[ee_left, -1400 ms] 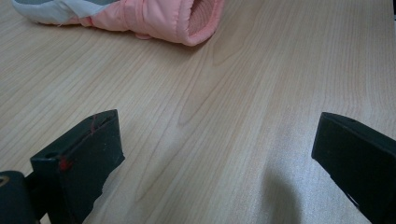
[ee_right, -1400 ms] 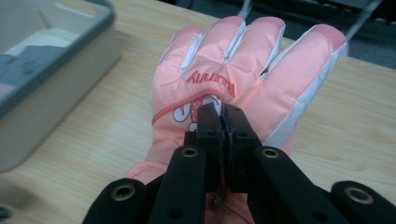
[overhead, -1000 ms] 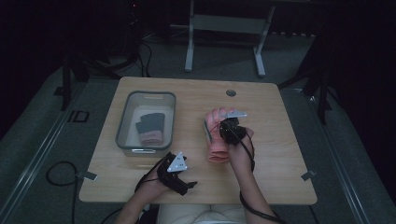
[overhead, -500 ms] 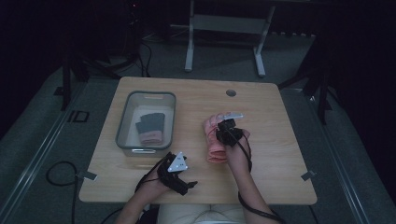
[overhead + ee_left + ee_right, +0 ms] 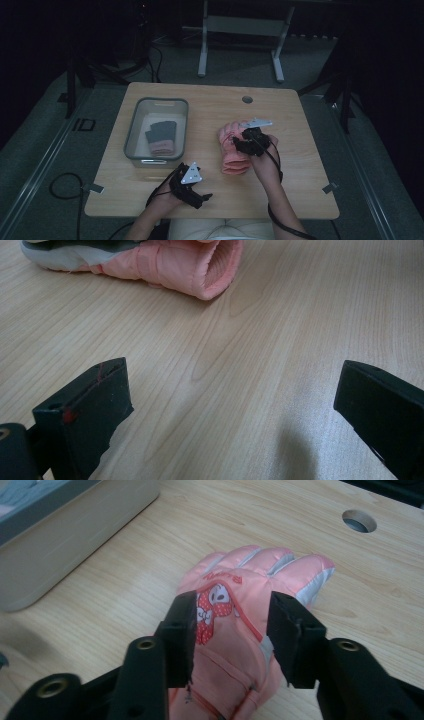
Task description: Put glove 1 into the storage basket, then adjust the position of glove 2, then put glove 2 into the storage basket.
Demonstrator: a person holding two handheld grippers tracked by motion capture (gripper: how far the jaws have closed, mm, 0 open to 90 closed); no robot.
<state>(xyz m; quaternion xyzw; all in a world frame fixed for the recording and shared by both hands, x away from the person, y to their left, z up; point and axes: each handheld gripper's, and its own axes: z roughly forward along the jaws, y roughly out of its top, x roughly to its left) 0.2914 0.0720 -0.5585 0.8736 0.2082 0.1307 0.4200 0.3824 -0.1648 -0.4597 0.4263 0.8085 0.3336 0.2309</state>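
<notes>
A: Wooden table [image 5: 210, 102], light grain, rounded corners. Round cable hole [image 5: 247, 99] near far edge, right of centre.

B: Noted. Left half?

A: Clear plastic bin [image 5: 134, 131] on left half, long side running near to far. Inside: folded dark-grey and pink item [image 5: 161, 136], lying flat on the bottom.

B: Off the table?

A: Grey carpeted floor [image 5: 45, 150]. White metal frame legs [image 5: 202, 47] at far side. Black cable [image 5: 62, 187] looped on floor, near left. Background dark, details unreadable.
</notes>
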